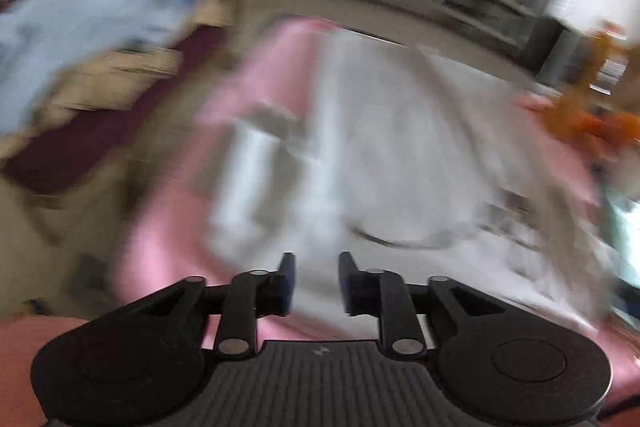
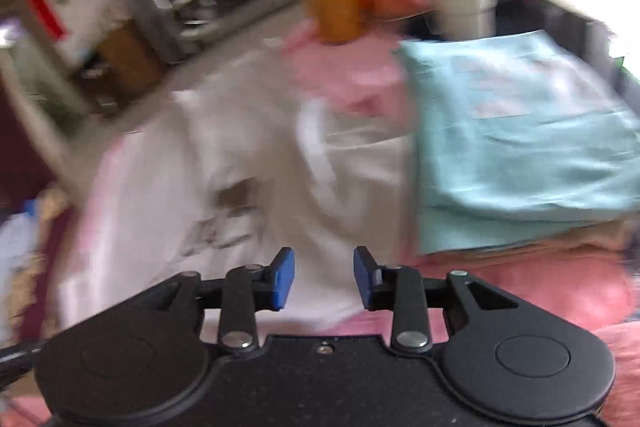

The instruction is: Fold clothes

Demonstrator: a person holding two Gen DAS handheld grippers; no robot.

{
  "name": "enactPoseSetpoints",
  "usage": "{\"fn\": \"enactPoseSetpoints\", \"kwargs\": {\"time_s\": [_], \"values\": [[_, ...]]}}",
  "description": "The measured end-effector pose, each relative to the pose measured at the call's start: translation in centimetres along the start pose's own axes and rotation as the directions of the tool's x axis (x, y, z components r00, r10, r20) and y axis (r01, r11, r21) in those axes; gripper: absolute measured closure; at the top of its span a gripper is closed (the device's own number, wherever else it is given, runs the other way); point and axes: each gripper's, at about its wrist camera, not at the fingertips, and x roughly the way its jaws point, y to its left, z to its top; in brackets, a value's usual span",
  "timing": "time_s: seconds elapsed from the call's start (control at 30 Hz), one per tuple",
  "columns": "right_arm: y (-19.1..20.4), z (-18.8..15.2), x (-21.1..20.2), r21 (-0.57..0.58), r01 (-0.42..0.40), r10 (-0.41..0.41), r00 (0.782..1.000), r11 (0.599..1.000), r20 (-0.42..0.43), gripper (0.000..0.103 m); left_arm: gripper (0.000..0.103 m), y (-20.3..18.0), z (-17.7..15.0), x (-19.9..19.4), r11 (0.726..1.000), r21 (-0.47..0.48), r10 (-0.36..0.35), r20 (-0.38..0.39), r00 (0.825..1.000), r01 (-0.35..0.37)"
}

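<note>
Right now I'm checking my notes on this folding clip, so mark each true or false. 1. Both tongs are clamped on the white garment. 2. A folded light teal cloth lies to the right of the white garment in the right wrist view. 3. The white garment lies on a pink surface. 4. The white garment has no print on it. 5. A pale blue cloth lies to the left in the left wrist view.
1. False: the left tongs and right tongs both stand apart with nothing between them, above the white garment.
2. True: the light teal cloth is there.
3. True: the pink surface shows around it.
4. False: dark markings show, too blurred to read.
5. True: the pale blue cloth is there.
</note>
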Motion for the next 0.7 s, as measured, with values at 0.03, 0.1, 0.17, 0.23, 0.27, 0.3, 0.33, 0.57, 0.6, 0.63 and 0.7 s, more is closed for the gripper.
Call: {"fn": "enactPoseSetpoints", "kwargs": {"time_s": [0.03, 0.1, 0.17, 0.23, 0.27, 0.3, 0.33, 0.57, 0.6, 0.63, 0.7], "values": [[0.3, -0.2, 0.8, -0.004, -0.079, 0.079, 0.996, 0.997, -0.052, 0.071, 0.076, -1.0, -0.5, 0.8, 0.999, 0.035, -0.035, -0.029, 0.999, 0.036], [1.3, -1.1, 2.4, -0.028, -0.173, 0.168, 0.977, 0.985, -0.131, 0.071, 0.076, -2.7, -1.5, 2.4, 0.993, 0.109, -0.047, -0.056, 0.997, 0.053], [2.7, -2.2, 3.7, -0.121, -0.178, 0.159, 0.975, 0.977, -0.154, 0.071, 0.078, -4.3, -2.3, 4.1, 0.982, 0.186, -0.001, -0.04, 0.999, 0.008], [4.0, -3.0, 4.7, -0.247, -0.127, 0.095, 0.986, 0.961, -0.135, 0.071, 0.081, -5.3, -2.8, 5.6, 0.973, 0.23, 0.015, -0.058, 0.998, -0.002], [4.3, -3.1, 5.3, -0.288, -0.092, 0.056, 0.99, 0.953, -0.132, 0.071, 0.081, -5.4, -3.0, 6.4, 0.968, 0.249, 0.032, -0.089, 0.996, -0.009], [4.4, -3.4, 5.9, -0.311, -0.064, 0.019, 0.989, 0.948, -0.145, 0.071, 0.081, -5.5, -3.4, 6.5, 0.961, 0.277, 0.043, -0.105, 0.994, -0.013], [4.2, -3.7, 6.3, -0.314, -0.042, -0.015, 0.984, 0.948, -0.177, 0.071, 0.08, -5.8, -3.9, 6.5, 0.952, 0.307, 0.054, -0.117, 0.992, -0.015], [3.5, -4.6, 3.8, -0.296, -0.036, -0.046, 0.963, 0.954, -0.264, 0.074, 0.075, -5.5, -4.3, 4.0, 0.914, 0.406, 0.062, -0.154, 0.986, 0.006], [3.1, -4.2, 3.2, -0.258, -0.049, -0.019, 0.967, 0.965, -0.253, 0.072, 0.075, -5.2, -4.0, 3.7, 0.919, 0.394, 0.052, -0.141, 0.989, 0.008], [2.4, -3.3, 2.5, -0.202, -0.065, 0.02, 0.975, 0.977, -0.219, 0.071, 0.075, -5.0, -3.4, 3.5, 0.93, 0.368, 0.035, -0.121, 0.992, 0.012], [1.3, -1.2, 1.0, -0.108, -0.084, 0.069, 0.988, 0.991, -0.139, 0.069, 0.075, -4.9, -1.8, 3.0, 0.946, 0.323, 0.012, -0.076, 0.997, 0.014]]}}
